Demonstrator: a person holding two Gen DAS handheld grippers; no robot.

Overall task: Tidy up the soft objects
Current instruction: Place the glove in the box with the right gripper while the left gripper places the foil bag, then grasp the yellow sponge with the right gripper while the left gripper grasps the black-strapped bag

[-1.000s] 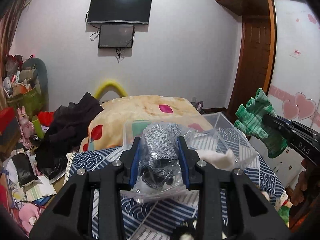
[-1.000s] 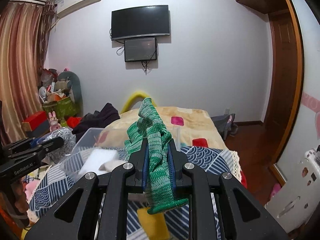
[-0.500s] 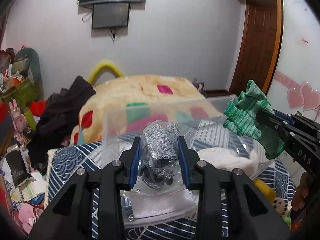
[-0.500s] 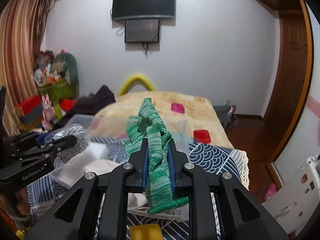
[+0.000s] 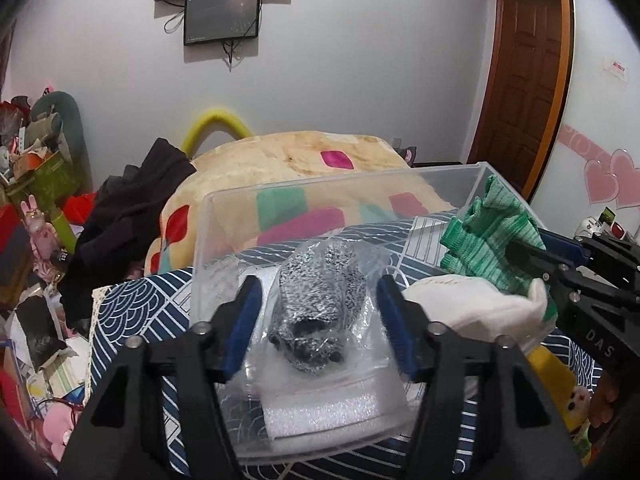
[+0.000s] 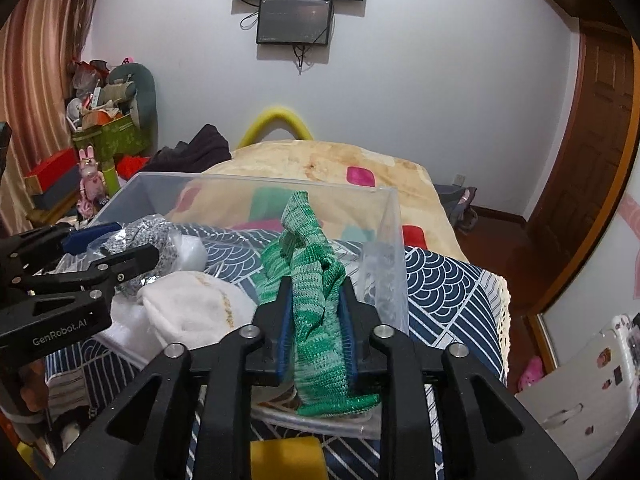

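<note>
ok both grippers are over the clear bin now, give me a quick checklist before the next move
1. Left gripper open: ok, its blue pads stand apart on either side of the bagged grey knit.
2. Bagged grey knit inside the clear bin: ok, it sits on the white foam sheet; fully settled, cannot tell.
3. Right gripper grip on the green knit: ok, pads clamp it mid-length.
4. Green knit past the bin's near wall: ok, its upper part is over the interior; the tail hangs at the near rim.
5. Landing space: ok, patterned floor shows beside the white cloth.
6. Grippers apart: ok, a gap shows between them.
</note>
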